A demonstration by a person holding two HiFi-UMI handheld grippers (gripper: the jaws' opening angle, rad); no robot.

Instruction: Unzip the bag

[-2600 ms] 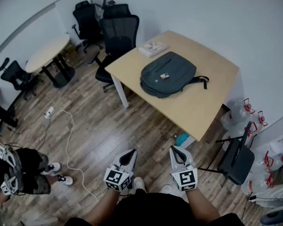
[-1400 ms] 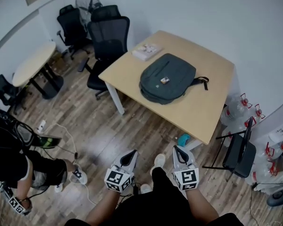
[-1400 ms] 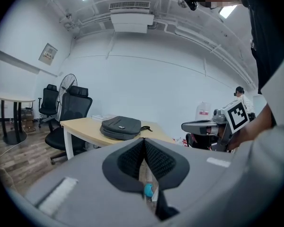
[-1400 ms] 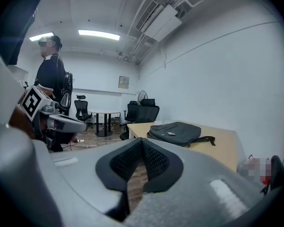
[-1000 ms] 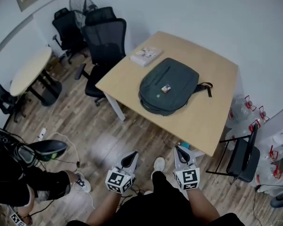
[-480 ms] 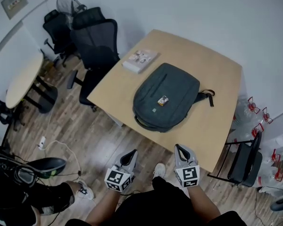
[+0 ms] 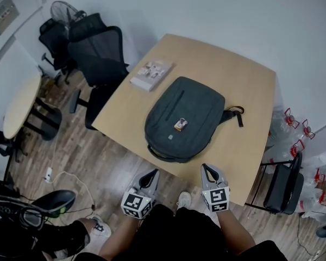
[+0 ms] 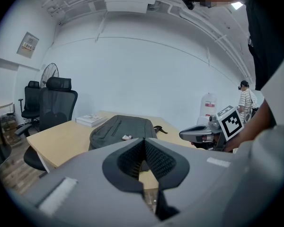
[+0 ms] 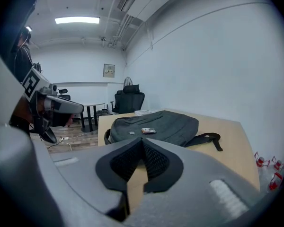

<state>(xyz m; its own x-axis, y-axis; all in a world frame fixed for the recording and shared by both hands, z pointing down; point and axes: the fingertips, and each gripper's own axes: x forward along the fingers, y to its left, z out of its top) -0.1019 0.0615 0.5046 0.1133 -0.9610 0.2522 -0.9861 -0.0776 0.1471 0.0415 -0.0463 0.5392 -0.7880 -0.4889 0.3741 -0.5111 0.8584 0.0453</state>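
bag (image 7: 183, 118) flat on table (image 7: 250, 86) | left gripper (image 7: 151, 174) jaws together, empty, short of bag | right gripper (image 7: 207, 169) likewise

The small tag (image 7: 180, 124) on the bag (image 7: 201, 105) is unreadable.

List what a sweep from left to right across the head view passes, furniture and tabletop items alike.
round table → black office chair → book → grey backpack → folding chair
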